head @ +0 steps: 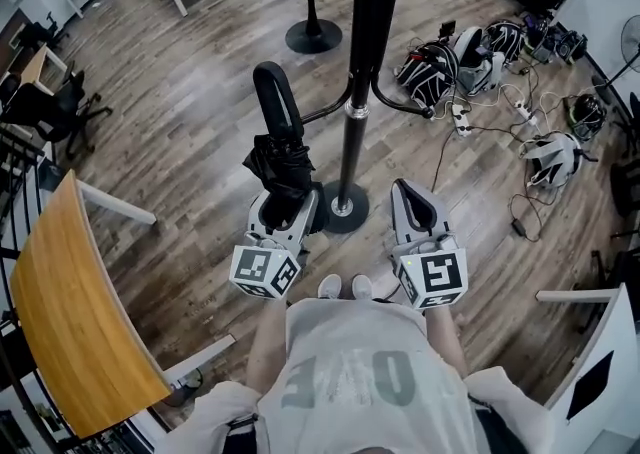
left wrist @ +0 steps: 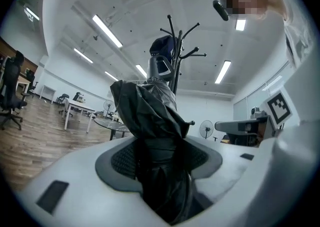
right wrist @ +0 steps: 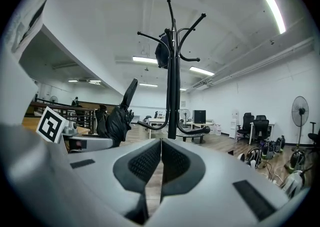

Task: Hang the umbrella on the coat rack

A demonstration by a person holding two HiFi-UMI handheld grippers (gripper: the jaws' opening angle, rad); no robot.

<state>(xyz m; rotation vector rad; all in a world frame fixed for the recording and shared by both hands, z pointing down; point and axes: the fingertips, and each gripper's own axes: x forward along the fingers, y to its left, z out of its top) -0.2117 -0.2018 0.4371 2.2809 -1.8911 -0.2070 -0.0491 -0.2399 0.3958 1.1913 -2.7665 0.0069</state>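
Pinching folded umbrella (head: 277, 142) w/ L gripper (head: 285, 207), upright, just left of rack (head: 362, 52) pole. Holding R gripper (head: 420, 204) pressed together, empty, right of pole, umbrella not yet hung.

Straight ahead, blocked by the coat rack (head: 357, 92): pole upright between the left hand-held gripper (head: 287, 199) and the right hand-held gripper (head: 412, 192), low curved arms (head: 402, 102) reaching out both ways, the left one just beside the clamped umbrella (head: 280, 127). Open floor (head: 180, 92) leftward as far as the curved wooden counter (head: 70, 312). Rightward, cluttered with cables and gear (head: 490, 72). Up top, open gaps between hooks (right wrist: 192, 23), one bearing a dark item (right wrist: 162, 51).
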